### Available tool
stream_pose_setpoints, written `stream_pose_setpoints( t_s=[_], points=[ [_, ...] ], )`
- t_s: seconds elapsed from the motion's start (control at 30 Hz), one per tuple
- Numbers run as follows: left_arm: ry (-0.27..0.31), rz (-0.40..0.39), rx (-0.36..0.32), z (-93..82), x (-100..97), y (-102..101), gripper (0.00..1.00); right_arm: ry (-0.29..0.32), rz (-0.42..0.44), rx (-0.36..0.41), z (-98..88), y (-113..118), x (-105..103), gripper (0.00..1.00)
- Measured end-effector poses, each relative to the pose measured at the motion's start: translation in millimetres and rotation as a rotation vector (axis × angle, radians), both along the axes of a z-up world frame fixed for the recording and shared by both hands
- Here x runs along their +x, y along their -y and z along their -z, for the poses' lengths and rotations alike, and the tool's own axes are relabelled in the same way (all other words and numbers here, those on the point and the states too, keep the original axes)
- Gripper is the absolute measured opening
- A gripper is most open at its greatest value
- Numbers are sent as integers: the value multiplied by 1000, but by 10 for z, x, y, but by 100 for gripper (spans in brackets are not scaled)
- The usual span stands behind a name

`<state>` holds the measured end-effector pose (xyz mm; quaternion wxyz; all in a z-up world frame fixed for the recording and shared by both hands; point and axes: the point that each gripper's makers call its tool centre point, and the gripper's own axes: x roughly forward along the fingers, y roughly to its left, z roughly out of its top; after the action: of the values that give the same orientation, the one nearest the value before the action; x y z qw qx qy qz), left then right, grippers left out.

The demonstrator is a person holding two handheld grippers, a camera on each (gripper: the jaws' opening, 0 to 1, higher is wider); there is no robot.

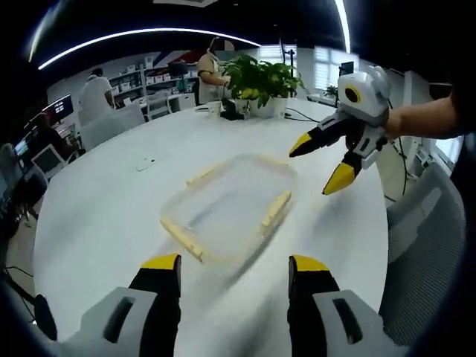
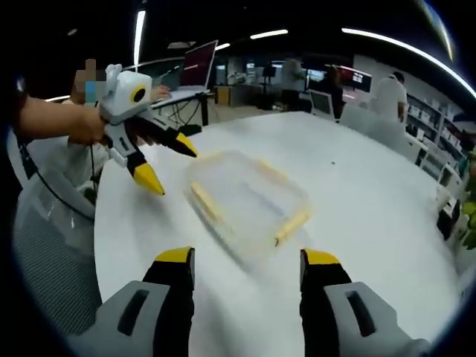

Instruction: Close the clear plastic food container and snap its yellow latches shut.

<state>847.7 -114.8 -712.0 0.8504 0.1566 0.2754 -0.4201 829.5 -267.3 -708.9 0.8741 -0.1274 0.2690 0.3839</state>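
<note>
A clear plastic food container (image 1: pixel 232 202) with yellow latches (image 1: pixel 275 210) along its sides lies flat on the white table, blurred by motion. My left gripper (image 1: pixel 235 264) is open just short of its near edge, with nothing between the jaws. My right gripper (image 1: pixel 320 163) hovers open beside the container's far right corner, apart from it. In the right gripper view the container (image 2: pixel 245 195) lies ahead of my open right gripper (image 2: pixel 247 256), with a yellow latch (image 2: pixel 291 225) on its right side. My left gripper (image 2: pixel 167 163) hangs open at its left, held by a hand.
The round white table (image 1: pixel 104 216) has a potted plant (image 1: pixel 260 78) at its far side and a small object (image 1: pixel 145 162) on its left part. A grey chair (image 1: pixel 424 223) stands at the table's edge. An open laptop (image 2: pixel 197 67) sits behind. People work at desks in the background.
</note>
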Motion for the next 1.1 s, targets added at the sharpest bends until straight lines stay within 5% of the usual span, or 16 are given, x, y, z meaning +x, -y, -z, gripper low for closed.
stream_pose_setpoints(
  t_s=[0.6,1.1],
  points=[
    [5,-94,-110,-257,-544,-151,71,45,79,10,-147,228,-409,68],
    [47,-148,-119,-342,-846,-330,85,45,139,49,-169,365,-672,81]
  ],
)
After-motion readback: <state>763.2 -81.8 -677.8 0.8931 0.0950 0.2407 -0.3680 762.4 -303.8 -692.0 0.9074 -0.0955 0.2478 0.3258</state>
